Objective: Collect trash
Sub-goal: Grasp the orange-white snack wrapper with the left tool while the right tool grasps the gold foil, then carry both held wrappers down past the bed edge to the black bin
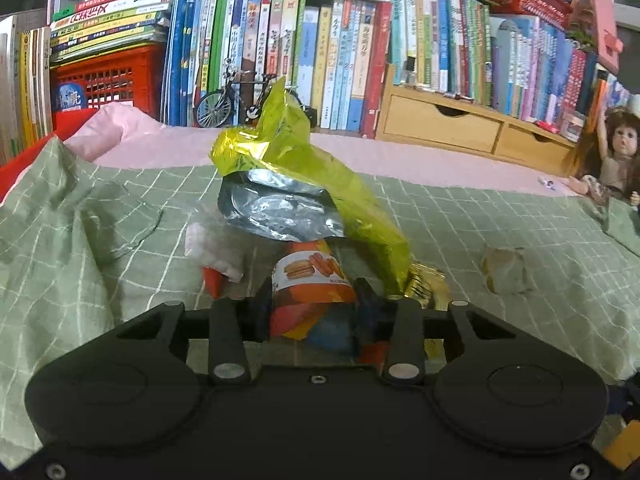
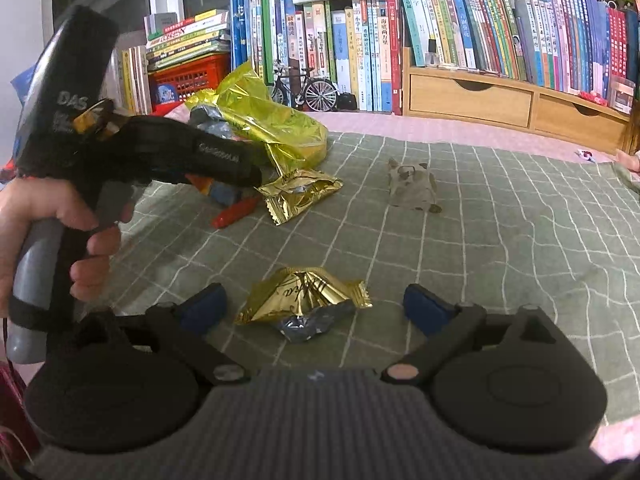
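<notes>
In the left wrist view my left gripper (image 1: 314, 304) is shut on an orange snack packet (image 1: 310, 270) with a burger picture. A crumpled yellow-green foil bag (image 1: 320, 176) with a silver lining rises just behind it, and white plastic (image 1: 214, 248) lies to its left. In the right wrist view my right gripper (image 2: 316, 308) stands open, low over the bed. An opened gold wrapper (image 2: 308, 296) lies between its blue pads (image 2: 204, 308). Farther off are a second gold wrapper (image 2: 300, 196) and a crumpled paper ball (image 2: 412, 184). A hand holds the left gripper (image 2: 240, 172) at the trash pile.
Everything lies on a green checked bedcover (image 2: 500, 248) with a pink sheet (image 1: 400, 160) behind. A wall of books (image 1: 340, 60), a red crate (image 1: 104, 80), a model bicycle (image 2: 308, 88) and wooden drawers (image 2: 500, 100) line the back. A doll (image 1: 612, 152) sits at the far right.
</notes>
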A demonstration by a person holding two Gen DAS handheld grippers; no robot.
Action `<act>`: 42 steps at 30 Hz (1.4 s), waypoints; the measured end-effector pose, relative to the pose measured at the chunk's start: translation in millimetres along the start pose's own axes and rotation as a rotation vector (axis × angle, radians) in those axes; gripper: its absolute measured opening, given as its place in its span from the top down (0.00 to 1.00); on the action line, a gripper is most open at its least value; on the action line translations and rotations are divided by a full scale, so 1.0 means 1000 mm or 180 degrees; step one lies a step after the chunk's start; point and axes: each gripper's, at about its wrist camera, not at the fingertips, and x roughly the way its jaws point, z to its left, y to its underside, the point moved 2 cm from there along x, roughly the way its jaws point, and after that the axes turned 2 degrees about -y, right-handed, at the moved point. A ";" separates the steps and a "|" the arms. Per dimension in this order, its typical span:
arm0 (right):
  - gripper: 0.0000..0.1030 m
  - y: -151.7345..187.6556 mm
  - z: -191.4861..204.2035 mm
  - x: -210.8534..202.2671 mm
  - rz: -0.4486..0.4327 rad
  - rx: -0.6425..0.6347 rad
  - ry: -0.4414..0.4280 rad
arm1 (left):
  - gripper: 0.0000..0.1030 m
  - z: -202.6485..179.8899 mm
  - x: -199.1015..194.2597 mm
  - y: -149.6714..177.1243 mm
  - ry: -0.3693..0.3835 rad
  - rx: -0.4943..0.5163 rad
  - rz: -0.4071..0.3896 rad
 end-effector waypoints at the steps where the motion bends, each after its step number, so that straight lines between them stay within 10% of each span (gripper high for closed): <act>1: 0.20 0.001 0.000 -0.001 -0.0030 -0.0002 -0.0019 | 0.64 0.000 -0.005 0.001 0.0028 -0.0010 -0.0010; 10: 0.51 0.006 0.001 -0.016 -0.0201 0.0082 -0.0090 | 0.64 -0.004 -0.057 0.007 0.0139 0.0140 -0.0204; 42: 0.60 0.024 0.022 -0.086 -0.0135 0.0151 -0.0007 | 0.64 -0.027 -0.181 0.083 0.0670 0.0464 -0.0248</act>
